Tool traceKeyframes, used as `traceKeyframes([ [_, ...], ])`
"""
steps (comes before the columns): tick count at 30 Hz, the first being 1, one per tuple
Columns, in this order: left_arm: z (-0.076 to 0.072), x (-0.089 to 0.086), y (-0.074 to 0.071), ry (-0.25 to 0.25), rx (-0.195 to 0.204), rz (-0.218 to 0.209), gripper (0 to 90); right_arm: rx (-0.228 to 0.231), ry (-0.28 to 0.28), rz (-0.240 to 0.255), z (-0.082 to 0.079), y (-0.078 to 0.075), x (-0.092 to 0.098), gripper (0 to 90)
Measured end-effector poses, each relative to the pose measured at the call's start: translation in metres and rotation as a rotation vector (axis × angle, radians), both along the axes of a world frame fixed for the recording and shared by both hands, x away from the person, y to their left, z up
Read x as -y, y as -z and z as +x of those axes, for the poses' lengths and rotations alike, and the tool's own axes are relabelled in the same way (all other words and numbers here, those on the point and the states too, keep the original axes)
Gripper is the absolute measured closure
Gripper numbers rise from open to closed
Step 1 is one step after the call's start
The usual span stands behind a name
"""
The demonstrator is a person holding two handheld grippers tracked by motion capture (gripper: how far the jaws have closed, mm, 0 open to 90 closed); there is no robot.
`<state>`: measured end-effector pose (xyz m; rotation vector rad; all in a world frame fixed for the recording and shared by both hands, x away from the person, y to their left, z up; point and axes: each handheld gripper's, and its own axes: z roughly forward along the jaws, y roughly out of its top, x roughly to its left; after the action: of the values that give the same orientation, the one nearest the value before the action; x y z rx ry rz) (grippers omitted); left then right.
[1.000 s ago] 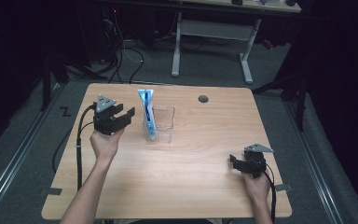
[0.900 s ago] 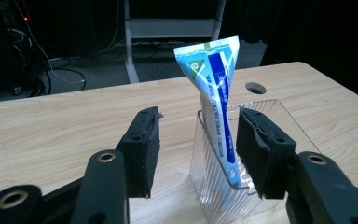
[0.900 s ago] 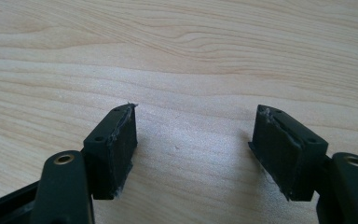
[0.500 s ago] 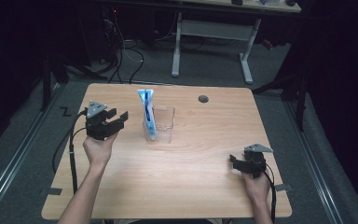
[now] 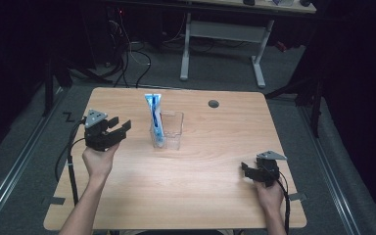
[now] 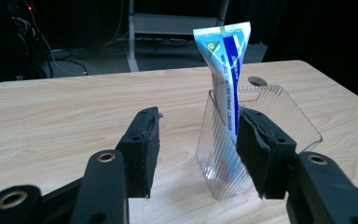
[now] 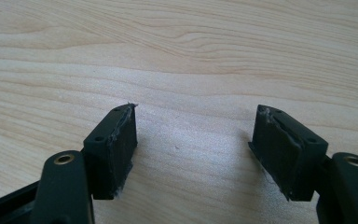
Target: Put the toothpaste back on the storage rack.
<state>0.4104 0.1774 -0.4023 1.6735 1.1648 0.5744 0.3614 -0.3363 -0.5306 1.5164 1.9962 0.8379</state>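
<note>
On a light wooden table [image 5: 186, 191], the left gripper [image 5: 119, 128] is held above the surface at the left, its black jaws wide apart and empty. Just right of it stands a clear ribbed plastic holder [image 5: 170, 129] with a blue-and-white toothpaste tube [image 5: 154, 117] upright inside (crimped end up, leaning slightly). Well apart, near the front right corner, the right gripper [image 5: 245, 170] gapes equally wide over bare wood, gripping nothing.

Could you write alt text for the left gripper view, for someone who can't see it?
A blue and white tube stands upright in a clear ribbed container on a wooden table. The left tool points at it, its two black jaws open and empty.
</note>
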Motion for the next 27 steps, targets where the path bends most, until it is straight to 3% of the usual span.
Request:
traceKeyframes([
  [10, -0.009, -0.002, 0.005, -0.009, -0.001, 0.057, 48.5, 0.0, -0.002, -0.001, 0.0, 0.0, 0.0, 31.0],
  [27, -0.02, -0.01, 0.014, -0.012, -0.018, 0.054, 48.5, 0.0, -0.002, -0.001, 0.0, 0.0, 0.0, 31.0],
])
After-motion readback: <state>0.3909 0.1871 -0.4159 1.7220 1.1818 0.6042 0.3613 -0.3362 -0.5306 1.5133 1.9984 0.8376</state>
